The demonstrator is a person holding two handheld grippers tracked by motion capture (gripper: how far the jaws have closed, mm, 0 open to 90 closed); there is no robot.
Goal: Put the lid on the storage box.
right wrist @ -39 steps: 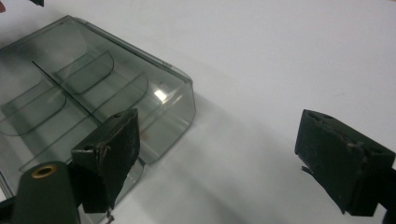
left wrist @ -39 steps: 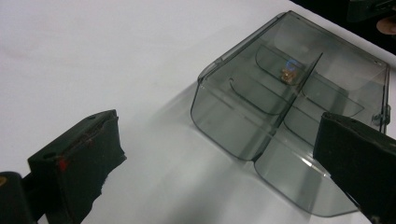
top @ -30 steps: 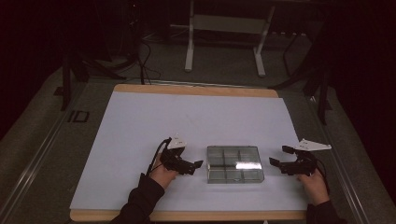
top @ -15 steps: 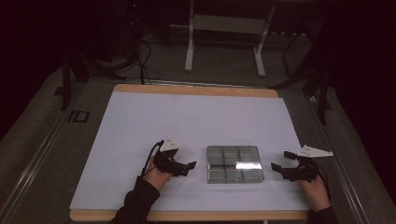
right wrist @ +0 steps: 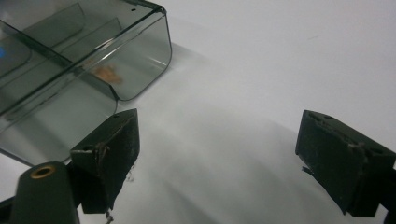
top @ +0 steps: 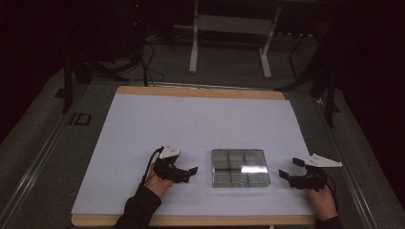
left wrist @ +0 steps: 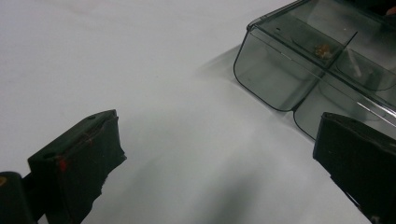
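Both grippers are drawing back from the box (top: 240,167); the left gripper (top: 184,171) and right gripper (top: 290,168) are flanking it, jaws wide and empty, probably releasing it mid-table.

Tabletop (top: 143,124): matt white sheet, smooth, over a wood-look board whose edge shows at the top and bottom of the high view. Compartment box (top: 240,167), lower centre: clear smoke-grey plastic, glossy, with a bright glare streak. Left tongs (left wrist: 224,154) and right tongs (right wrist: 233,158): matt black pads, edges rough and frayed. Brass-coloured metal eyelet (right wrist: 43,171), lower left of the right gripper view.
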